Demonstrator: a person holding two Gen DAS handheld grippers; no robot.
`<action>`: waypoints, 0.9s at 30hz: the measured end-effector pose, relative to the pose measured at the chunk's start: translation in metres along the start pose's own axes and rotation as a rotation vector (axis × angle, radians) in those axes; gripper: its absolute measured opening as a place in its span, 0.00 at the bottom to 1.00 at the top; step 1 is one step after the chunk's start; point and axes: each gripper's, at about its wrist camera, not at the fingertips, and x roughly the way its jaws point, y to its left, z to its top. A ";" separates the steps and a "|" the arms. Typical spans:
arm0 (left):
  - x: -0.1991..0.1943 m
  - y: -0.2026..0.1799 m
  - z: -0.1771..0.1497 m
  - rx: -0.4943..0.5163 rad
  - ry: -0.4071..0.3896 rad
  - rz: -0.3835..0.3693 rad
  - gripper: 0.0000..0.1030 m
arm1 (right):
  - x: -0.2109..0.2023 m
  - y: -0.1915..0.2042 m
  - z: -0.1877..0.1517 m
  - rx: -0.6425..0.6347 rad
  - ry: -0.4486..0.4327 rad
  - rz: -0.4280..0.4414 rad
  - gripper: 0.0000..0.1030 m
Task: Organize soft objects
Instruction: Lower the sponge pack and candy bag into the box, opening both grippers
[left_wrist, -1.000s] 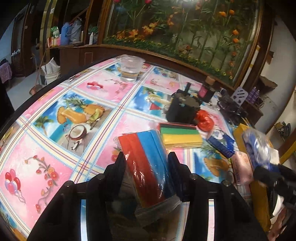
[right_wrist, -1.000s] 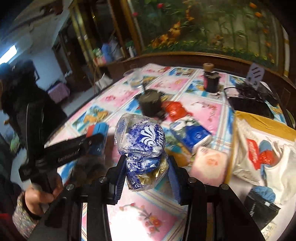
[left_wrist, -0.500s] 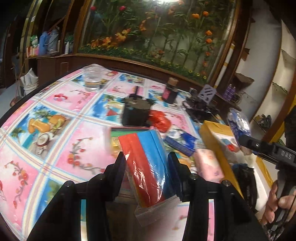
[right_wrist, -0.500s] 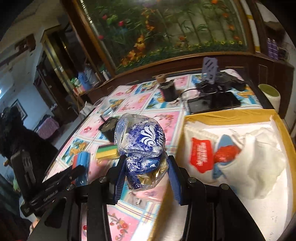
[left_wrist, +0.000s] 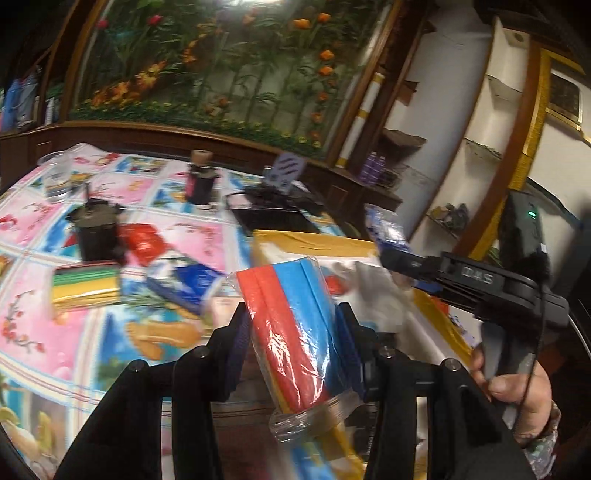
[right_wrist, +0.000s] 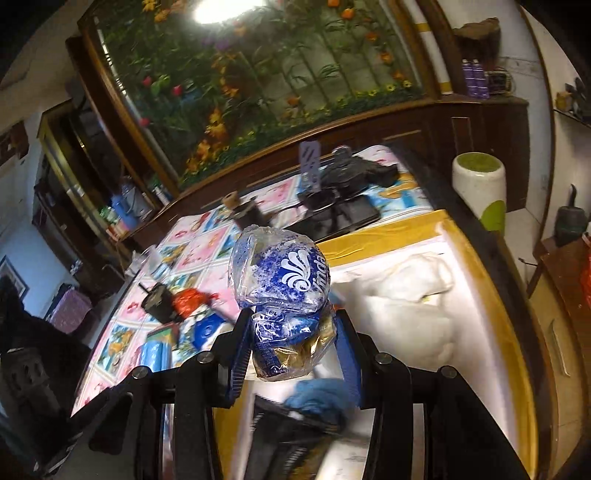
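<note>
Now L gripper (left_wrist: 293, 332) grips cloth pack (left_wrist: 291, 325), R gripper (right_wrist: 291, 339) tissue bag (right_wrist: 280, 280).

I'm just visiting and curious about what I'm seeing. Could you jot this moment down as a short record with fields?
Setting: table with a colourful picture tablecloth
Left gripper: shut on a red and blue pack in clear wrap
Right gripper: shut on a blue and white plastic bag
Box: yellow-edged box at the table's end, holding a white bag
Left on the table: yellow and green pack, blue packet, red pouch
</note>
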 end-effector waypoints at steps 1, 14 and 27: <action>0.001 -0.008 -0.001 0.008 0.000 -0.030 0.44 | -0.004 -0.003 0.000 0.002 -0.010 -0.021 0.45; 0.050 -0.091 -0.020 0.119 0.152 -0.202 0.44 | -0.032 -0.064 0.006 0.089 -0.013 -0.137 0.45; 0.076 -0.110 -0.036 0.190 0.247 -0.160 0.44 | -0.018 -0.064 0.004 0.059 0.073 -0.141 0.46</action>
